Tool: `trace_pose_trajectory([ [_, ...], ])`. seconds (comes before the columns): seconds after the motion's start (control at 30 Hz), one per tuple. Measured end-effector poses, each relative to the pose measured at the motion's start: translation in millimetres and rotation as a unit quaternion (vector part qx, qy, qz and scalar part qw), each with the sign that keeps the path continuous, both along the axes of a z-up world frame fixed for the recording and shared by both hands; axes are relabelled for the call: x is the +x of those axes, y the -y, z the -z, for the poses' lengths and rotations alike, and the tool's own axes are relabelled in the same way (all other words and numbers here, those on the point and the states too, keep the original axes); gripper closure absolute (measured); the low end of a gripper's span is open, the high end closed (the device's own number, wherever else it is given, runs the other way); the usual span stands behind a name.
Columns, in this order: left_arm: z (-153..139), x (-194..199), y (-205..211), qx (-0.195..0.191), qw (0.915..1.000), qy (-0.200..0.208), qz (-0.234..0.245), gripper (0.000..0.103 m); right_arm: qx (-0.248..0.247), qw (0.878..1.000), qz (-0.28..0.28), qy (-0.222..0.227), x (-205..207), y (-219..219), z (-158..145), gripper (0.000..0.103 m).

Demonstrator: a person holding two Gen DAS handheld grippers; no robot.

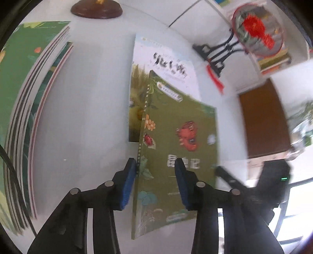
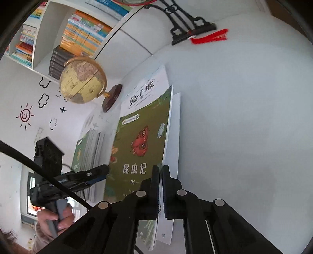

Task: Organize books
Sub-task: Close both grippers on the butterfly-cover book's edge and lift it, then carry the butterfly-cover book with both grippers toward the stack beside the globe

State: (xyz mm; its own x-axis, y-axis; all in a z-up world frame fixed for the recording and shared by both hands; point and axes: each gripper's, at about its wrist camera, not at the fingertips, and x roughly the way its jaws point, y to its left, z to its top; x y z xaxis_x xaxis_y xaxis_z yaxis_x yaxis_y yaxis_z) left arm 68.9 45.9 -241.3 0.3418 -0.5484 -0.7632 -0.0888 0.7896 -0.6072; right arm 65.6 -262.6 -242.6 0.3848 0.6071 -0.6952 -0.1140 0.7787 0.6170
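A green insect book (image 1: 176, 148) with a red butterfly on its cover stands upright on the white table; it also shows in the right wrist view (image 2: 140, 144). My left gripper (image 1: 155, 175) is open, its blue pads either side of the book's spine edge. My right gripper (image 2: 161, 172) is shut on the book's page edge. Behind it lies a white-covered book (image 1: 166, 64), also in the right wrist view (image 2: 145, 91). A stack of green books (image 1: 29, 109) stands at the left, also in the right wrist view (image 2: 90, 152).
A globe (image 2: 83, 80) on a brown base (image 1: 96, 9) stands at the back. A black stand with a red tassel (image 2: 209, 37) and a round ornament (image 1: 256, 29) sits nearby. Wall shelves (image 2: 78, 35) hold books. A brown door (image 1: 264, 119) is at the right.
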Motion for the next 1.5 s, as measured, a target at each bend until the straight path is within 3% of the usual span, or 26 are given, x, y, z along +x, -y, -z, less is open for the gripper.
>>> trace_pose_trajectory([
  [0.03,-4,-2,0,-0.009,0.9999,0.006,-0.002,0.068,-0.006,1.0,-0.002,-0.002,2,-1,1,0.099],
  [0.13,-16,-7,12,-0.035,0.999,0.023,0.016,0.082,-0.02,1.0,-0.005,-0.008,3,0,8,0.099],
  [0.2,-15,-7,24,-0.013,0.9995,0.017,0.022,0.088,-0.004,1.0,-0.004,-0.017,3,2,13,0.099],
  [0.23,-13,-6,28,0.018,0.9995,0.011,0.023,0.094,0.002,1.0,-0.005,-0.02,2,3,15,0.099],
  [0.3,-8,-5,31,0.067,0.9976,-0.006,0.016,0.093,0.025,0.999,-0.003,-0.027,1,2,17,0.098],
  [0.37,0,-4,23,0.063,0.9976,-0.028,0.005,0.093,0.094,0.995,-0.001,-0.037,0,6,22,0.095],
  [0.43,7,-3,16,0.044,0.9976,-0.053,-0.005,0.093,0.132,0.99,-0.002,-0.046,0,10,26,0.082],
  [0.5,9,-2,11,0.035,0.9966,-0.073,-0.018,0.093,0.11,0.992,-0.008,-0.063,-1,6,33,0.079],
  [0.7,5,-3,5,0.052,0.9926,-0.107,-0.024,0.093,0.113,0.991,-0.046,-0.058,-15,-14,33,0.072],
  [0.77,11,-3,3,0.074,0.9904,-0.114,-0.024,0.09,0.126,0.989,-0.049,-0.058,-14,-15,34,0.071],
  [0.83,16,-6,-2,0.082,0.9895,-0.117,-0.024,0.089,0.174,0.982,-0.051,-0.059,-12,-16,34,0.071],
  [0.87,18,-7,-3,0.08,0.9895,-0.118,-0.024,0.089,0.227,0.971,-0.066,-0.035,-13,-18,28,0.074],
  [0.9,19,-7,-3,0.084,0.9893,-0.117,-0.023,0.088,0.243,0.966,-0.087,-0.015,-13,-25,20,0.076],
  [0.93,19,-7,-2,0.088,0.9892,-0.116,-0.021,0.087,0.231,0.967,-0.102,-0.003,-13,-32,13,0.076],
  [1.0,19,-6,-1,0.091,0.989,-0.115,-0.02,0.087,0.142,0.982,-0.125,0.006,-12,-56,7,0.076],
  [1.1,19,-6,-4,0.069,0.9911,-0.112,-0.02,0.087,0.082,0.992,-0.093,-0.024,-5,-60,22,0.098],
  [1.13,15,-7,-4,0.065,0.9919,-0.107,-0.019,0.087,0.063,0.994,-0.081,-0.029,-4,-59,25,0.098],
  [1.27,-3,-8,0,0.089,0.9932,-0.075,0.0,0.087,0.058,0.995,-0.079,0.014,-15,-59,9,0.099],
  [1.4,-21,-6,-10,0.062,0.9963,-0.06,0.0,0.087,0.057,0.993,-0.088,0.052,-23,-57,-19,0.099],
  [1.5,-41,-4,-12,0.066,0.9972,-0.036,0.005,0.087,0.066,0.992,-0.084,0.068,-23,-56,-37,0.099],
])
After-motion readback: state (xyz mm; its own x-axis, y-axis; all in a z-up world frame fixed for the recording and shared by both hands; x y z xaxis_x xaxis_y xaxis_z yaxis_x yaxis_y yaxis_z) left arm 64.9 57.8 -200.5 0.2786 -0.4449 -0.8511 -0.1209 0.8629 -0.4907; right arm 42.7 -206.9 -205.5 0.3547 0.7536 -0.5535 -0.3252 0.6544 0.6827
